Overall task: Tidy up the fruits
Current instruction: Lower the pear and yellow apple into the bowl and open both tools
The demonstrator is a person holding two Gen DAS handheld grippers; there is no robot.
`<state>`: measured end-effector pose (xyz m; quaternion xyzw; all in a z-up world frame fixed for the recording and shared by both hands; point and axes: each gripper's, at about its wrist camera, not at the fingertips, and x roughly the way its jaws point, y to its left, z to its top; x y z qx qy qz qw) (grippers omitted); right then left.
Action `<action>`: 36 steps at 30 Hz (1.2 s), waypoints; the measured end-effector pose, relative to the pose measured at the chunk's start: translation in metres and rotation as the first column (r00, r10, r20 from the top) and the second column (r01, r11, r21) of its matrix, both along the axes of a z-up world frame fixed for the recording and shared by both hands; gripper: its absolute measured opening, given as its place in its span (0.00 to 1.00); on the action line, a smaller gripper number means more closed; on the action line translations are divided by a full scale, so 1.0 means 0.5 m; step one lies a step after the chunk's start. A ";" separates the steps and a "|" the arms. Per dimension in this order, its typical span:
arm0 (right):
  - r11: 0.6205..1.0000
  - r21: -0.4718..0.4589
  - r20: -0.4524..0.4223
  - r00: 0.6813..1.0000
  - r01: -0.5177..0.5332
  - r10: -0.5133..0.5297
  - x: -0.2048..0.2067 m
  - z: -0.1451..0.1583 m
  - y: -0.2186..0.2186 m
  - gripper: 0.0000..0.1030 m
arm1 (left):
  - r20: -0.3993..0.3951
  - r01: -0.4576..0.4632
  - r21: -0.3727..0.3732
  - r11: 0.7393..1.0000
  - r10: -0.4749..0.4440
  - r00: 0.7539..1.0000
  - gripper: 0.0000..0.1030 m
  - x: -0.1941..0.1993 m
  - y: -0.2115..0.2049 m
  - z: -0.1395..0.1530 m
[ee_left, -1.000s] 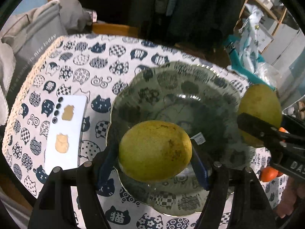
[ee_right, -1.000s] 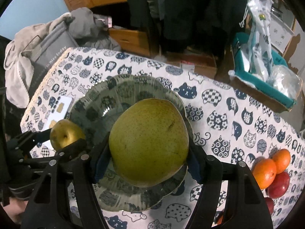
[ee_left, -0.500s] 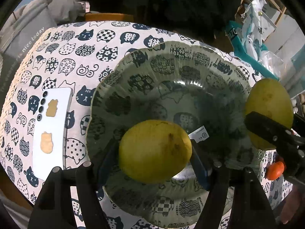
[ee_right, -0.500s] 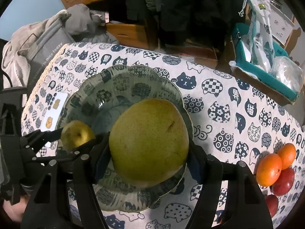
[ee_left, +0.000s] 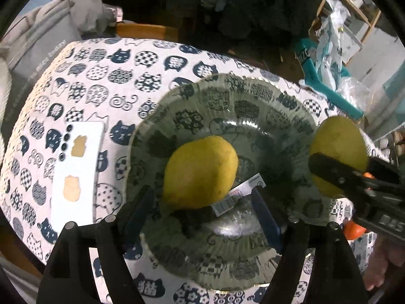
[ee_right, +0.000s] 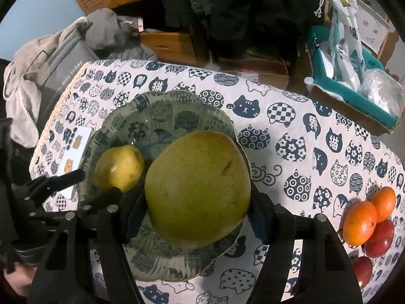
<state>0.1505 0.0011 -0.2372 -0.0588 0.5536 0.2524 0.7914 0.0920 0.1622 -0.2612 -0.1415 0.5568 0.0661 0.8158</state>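
A clear scalloped glass bowl (ee_left: 227,78) (ee_right: 162,93) stands on the cat-print tablecloth. A small yellow pear (ee_left: 200,172) (ee_right: 119,167) rests inside it beside a barcode label (ee_left: 238,195). My left gripper (ee_left: 202,205) hovers just behind that pear; its jaws are opening, and the blue pads stand off both sides of the fruit without touching it. My right gripper (ee_right: 195,210) is shut on a large green-yellow pear (ee_right: 197,190) (ee_left: 339,152), held over the bowl's right part.
A white phone (ee_left: 76,169) with cat stickers lies left of the bowl. Two oranges (ee_right: 362,217) and red apples (ee_right: 382,238) sit at the table's right end. A teal box (ee_right: 354,93) with bags lies beyond the far edge, grey clothes (ee_right: 50,58) at far left.
The left pads have spread away from the small pear, which now lies in the bowl a little ahead of the fingers. The right gripper still holds the large pear in place.
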 end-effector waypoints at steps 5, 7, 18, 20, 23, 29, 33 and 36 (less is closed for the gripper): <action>1.000 -0.012 -0.028 0.999 -0.020 0.019 -0.003 -0.020 0.015 0.68 | 0.017 -0.055 -0.009 0.998 0.055 0.998 0.78 -0.033 0.038 0.024; 0.999 -0.029 -0.033 0.999 -0.032 0.031 -0.007 -0.030 0.025 0.68 | 0.024 -0.075 0.004 0.997 0.075 0.997 0.78 -0.043 0.050 0.032; 0.987 -0.117 -0.076 0.992 -0.112 0.104 -0.037 -0.088 0.079 0.68 | 0.009 -0.108 0.022 0.994 0.108 0.994 0.78 -0.074 0.077 0.027; 0.984 -0.129 -0.077 0.990 -0.124 0.115 -0.041 -0.092 0.085 0.68 | 0.010 -0.109 0.023 0.994 0.108 0.994 0.78 -0.076 0.078 0.029; 0.980 -0.138 -0.093 0.987 -0.146 0.134 -0.047 -0.099 0.093 0.69 | 0.012 -0.106 0.023 0.994 0.106 0.994 0.78 -0.076 0.077 0.031; 0.975 -0.143 -0.086 0.984 -0.169 0.158 -0.056 -0.102 0.099 0.73 | 0.013 -0.114 0.015 0.993 0.114 0.993 0.78 -0.079 0.082 0.036; 0.980 -0.119 -0.045 0.987 -0.159 0.155 -0.055 -0.069 0.094 0.80 | 0.016 -0.119 0.008 0.993 0.119 0.993 0.78 -0.081 0.085 0.043; 0.987 -0.090 -0.028 0.991 -0.133 0.131 -0.051 -0.038 0.084 0.80 | 0.029 -0.120 0.002 0.993 0.120 0.992 0.78 -0.085 0.083 0.056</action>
